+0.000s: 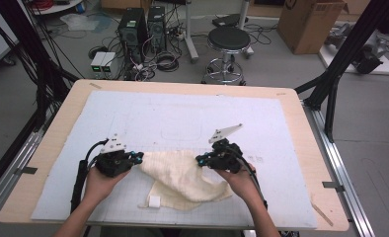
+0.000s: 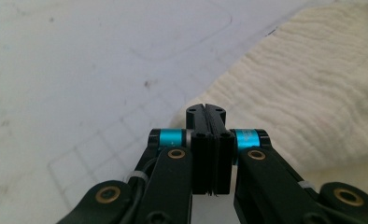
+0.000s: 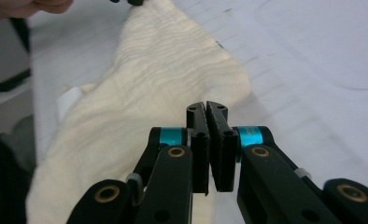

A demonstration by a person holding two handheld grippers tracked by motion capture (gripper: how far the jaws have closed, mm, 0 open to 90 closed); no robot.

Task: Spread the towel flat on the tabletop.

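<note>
Cream cloth (image 1: pixel 182 175) lower centre, white tag (image 1: pixel 154 200) unreadable; left gripper (image 1: pixel 139 157) and right gripper (image 1: pixel 200 160) each pinched on its edge.

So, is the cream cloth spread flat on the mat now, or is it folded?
Not spread flat. The cream cloth lies rumpled and doubled over itself, a lower layer with a white tag showing beneath the upper one. Both grippers are at its upper corners.

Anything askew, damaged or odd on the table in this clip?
Only the cream cloth: it lies rumpled and skewed on the gridded mat, one part folded over, a white tag showing at its near edge. No tear or spill shows.
</note>
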